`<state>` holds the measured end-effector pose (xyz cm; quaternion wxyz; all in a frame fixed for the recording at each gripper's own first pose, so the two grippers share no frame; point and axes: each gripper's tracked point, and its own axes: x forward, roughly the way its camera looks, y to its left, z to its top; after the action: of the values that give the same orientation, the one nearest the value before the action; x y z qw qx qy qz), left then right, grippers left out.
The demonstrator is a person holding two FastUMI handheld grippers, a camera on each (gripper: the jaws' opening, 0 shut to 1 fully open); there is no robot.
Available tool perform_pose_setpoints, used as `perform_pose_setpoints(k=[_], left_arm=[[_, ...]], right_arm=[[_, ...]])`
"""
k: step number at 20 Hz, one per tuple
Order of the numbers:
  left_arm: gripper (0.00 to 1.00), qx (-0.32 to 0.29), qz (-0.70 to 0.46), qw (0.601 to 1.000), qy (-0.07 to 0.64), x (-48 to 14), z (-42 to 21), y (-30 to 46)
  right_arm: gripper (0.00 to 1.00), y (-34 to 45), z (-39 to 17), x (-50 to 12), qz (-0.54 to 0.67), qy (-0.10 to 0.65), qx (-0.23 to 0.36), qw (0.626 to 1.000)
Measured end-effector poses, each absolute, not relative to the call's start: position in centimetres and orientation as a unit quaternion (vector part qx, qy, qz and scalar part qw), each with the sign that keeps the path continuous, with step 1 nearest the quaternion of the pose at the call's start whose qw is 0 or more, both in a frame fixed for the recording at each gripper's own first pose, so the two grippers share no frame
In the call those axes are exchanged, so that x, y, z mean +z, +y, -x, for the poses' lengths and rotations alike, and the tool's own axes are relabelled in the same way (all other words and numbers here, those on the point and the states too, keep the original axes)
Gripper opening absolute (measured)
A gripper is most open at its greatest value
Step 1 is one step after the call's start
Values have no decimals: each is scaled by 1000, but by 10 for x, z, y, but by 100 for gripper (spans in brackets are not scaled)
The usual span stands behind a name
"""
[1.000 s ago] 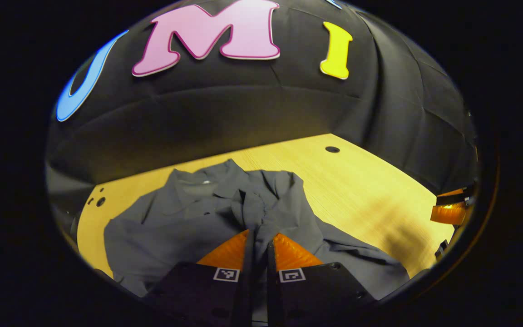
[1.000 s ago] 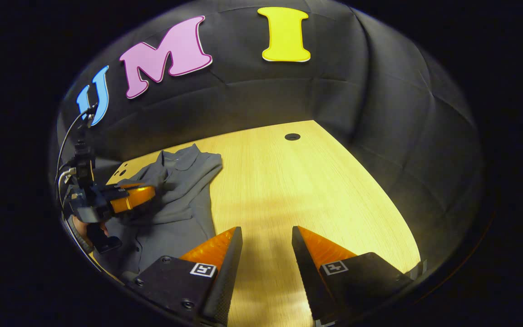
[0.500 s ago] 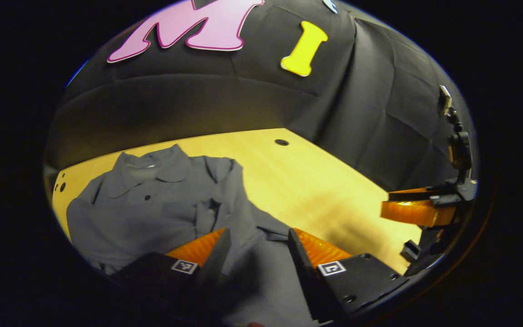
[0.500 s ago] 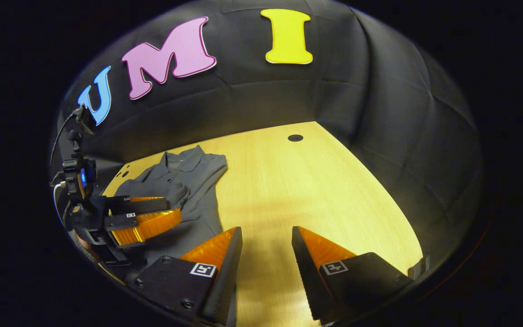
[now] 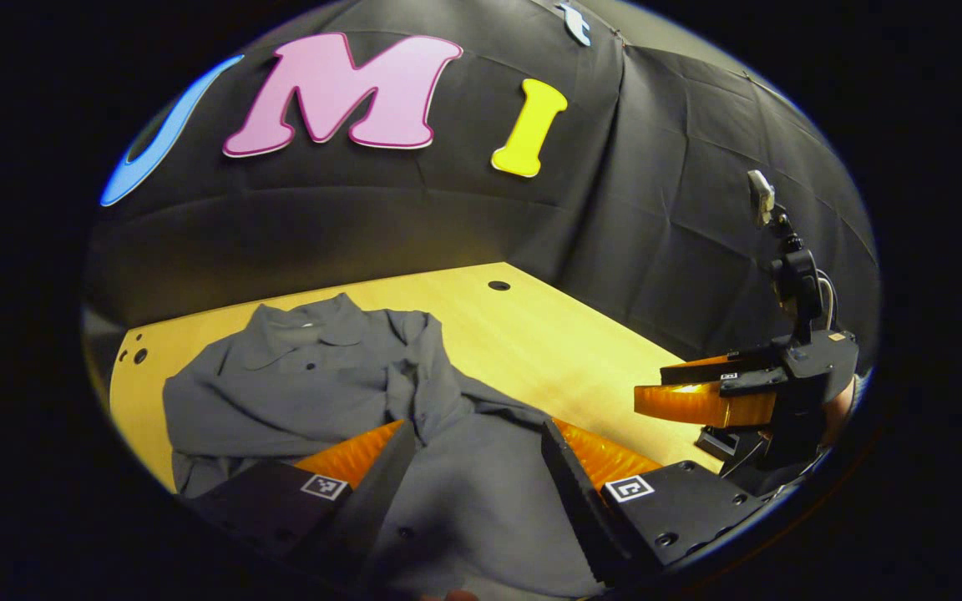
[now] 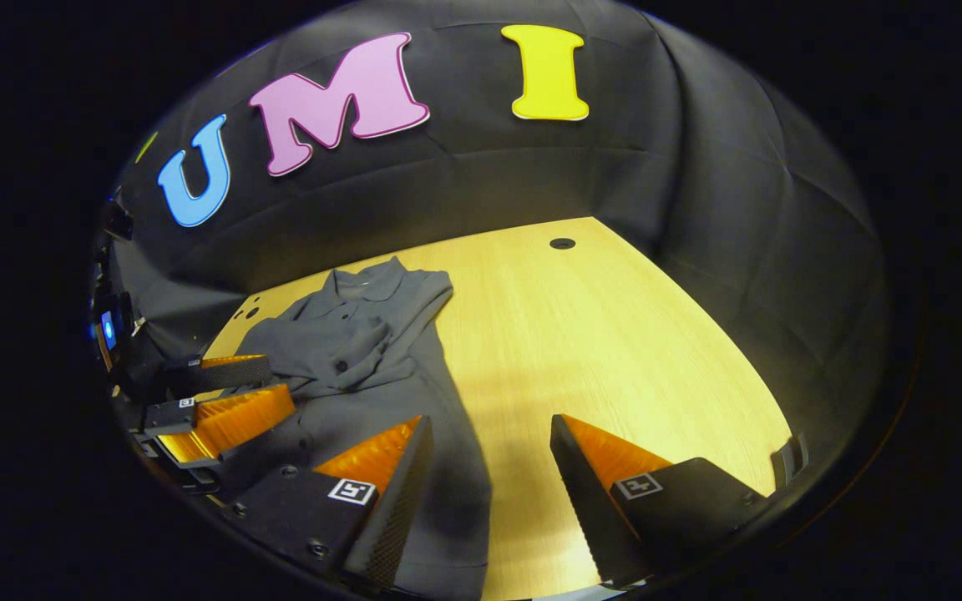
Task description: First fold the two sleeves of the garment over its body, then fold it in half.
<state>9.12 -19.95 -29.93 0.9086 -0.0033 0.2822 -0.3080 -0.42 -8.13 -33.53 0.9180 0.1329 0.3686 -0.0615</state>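
A grey collared shirt [image 5: 306, 384] lies flat on the wooden table [image 5: 581, 351], collar toward the far wall. One sleeve lies folded across its chest [image 6: 347, 346]. My left gripper [image 5: 478, 430] stands open above the shirt's lower body, nothing between its fingers. My right gripper [image 6: 491, 421] is open too, over the shirt's right edge near the hem; its left finger hangs above cloth, its right finger above bare table [image 6: 615, 334]. The right gripper [image 5: 698, 401] sits off to the right in the left gripper view. The left gripper [image 6: 222, 409] shows low at the left in the right gripper view.
A round cable hole [image 6: 562, 243] is cut in the far right part of the table. Small holes [image 5: 139, 356] mark its far left corner. The black cloth wall closes the table's back and right sides. Bare wood spreads right of the shirt.
My left gripper opened, let go of the sleeve on the chest and drew back toward the hem. My right gripper shifted left, so the shirt's edge now lies under it.
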Motion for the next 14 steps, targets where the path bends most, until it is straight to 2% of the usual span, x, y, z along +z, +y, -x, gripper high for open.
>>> perform_pose_setpoints(k=[3,10,14], left_arm=[[96,-281,4,916,285,-294,-72,-152],[96,-202,6,931,303,-295,-27,-37],[96,-140,11,931,336,-316,4,29]], right_arm=[[94,-65,26,-330,-133,373,-57,916],[94,-42,76,-342,-121,407,-63,903],[94,-38,100,-353,-120,425,-76,894]])
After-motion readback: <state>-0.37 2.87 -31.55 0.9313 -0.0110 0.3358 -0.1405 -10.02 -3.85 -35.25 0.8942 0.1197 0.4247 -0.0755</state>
